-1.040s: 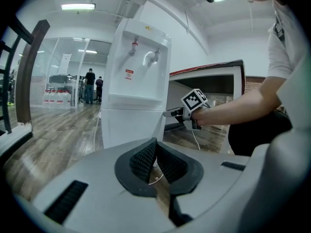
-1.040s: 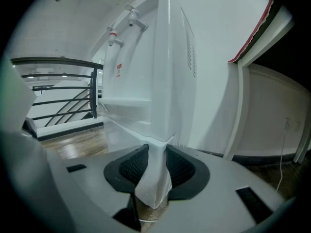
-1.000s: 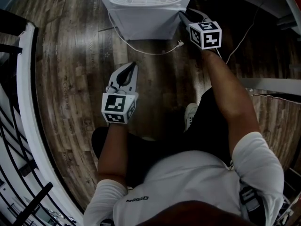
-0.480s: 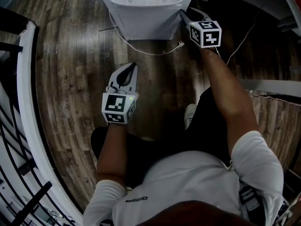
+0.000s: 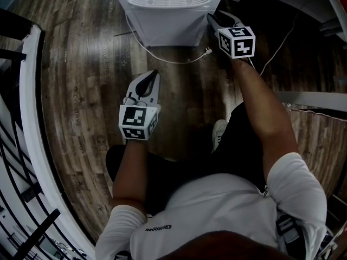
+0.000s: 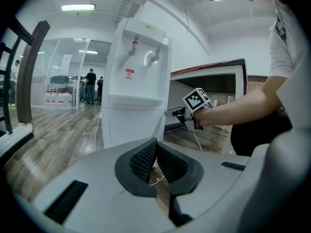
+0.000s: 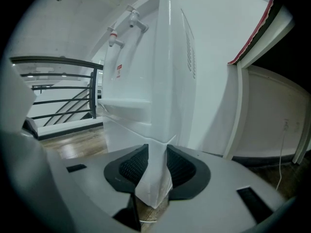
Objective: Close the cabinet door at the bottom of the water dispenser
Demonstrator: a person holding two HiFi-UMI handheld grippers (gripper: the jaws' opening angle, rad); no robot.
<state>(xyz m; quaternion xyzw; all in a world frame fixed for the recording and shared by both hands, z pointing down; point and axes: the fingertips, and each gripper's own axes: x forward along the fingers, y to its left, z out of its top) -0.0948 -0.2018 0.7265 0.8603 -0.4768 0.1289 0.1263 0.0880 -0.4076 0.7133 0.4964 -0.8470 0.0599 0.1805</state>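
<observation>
Right gripper [image 5: 212, 17] clamped on the right-hand edge of the cabinet door [image 7: 154, 176] at the base of the white water dispenser [image 5: 168, 20]; left gripper [image 5: 154, 75], jaws together and empty, held above the wooden floor [image 5: 81, 69], apart from the dispenser's front, near a white cable [image 5: 162, 59]

Shirt print: a short dark line of letters [image 5: 157, 229] on the back of the white shirt [image 5: 217, 210], perhaps a brand name; too blurred to spell out.
Dispenser sticker: a red-and-white label [image 6: 129, 74] on the water dispenser [image 6: 131, 118] front, wording too small to read.
</observation>
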